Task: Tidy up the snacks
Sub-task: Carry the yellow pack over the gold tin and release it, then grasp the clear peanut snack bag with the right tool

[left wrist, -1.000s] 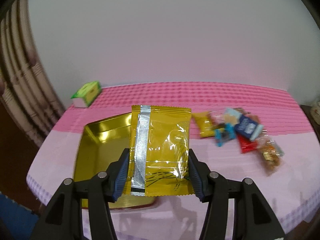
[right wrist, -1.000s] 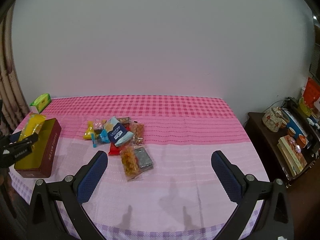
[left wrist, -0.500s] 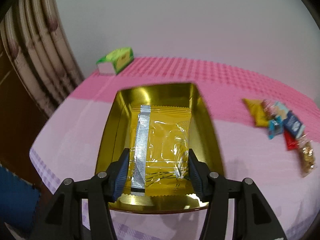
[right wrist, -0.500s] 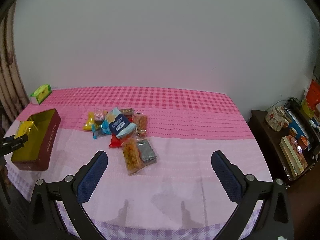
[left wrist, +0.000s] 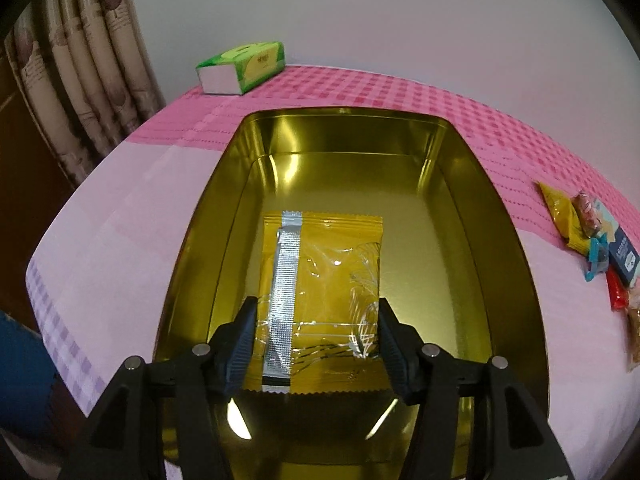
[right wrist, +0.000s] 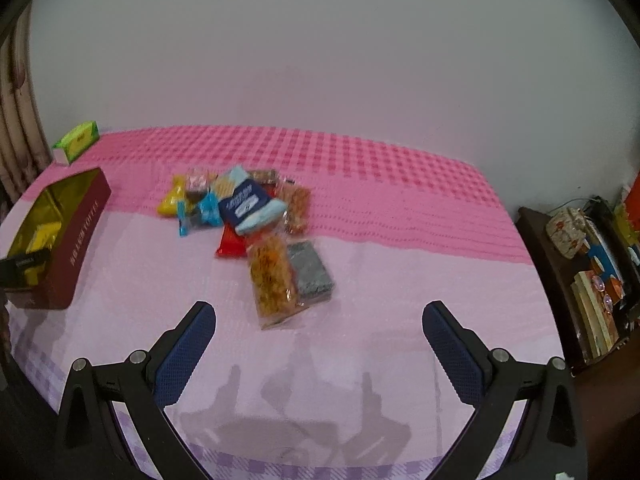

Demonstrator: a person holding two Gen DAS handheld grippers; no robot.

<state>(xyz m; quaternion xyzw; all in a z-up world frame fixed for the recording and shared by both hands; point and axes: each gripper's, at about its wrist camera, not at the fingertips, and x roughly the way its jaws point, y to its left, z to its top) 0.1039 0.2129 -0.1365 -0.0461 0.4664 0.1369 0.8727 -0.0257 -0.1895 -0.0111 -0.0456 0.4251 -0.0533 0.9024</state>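
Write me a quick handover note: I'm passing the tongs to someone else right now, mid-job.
Left tongs: inside the gold tin, jaws just easing open around the yellow packet, pads at its side edges; whether it already rests on the tin floor is unclear.
Right tongs: open, empty, above the tablecloth short of the snack pile.
Done: the yellow packet is the only snack in the tin.
Left: release it, then move the pile over, nearest first: the orange snack bag and the grey packet.
The green tissue box stays put.
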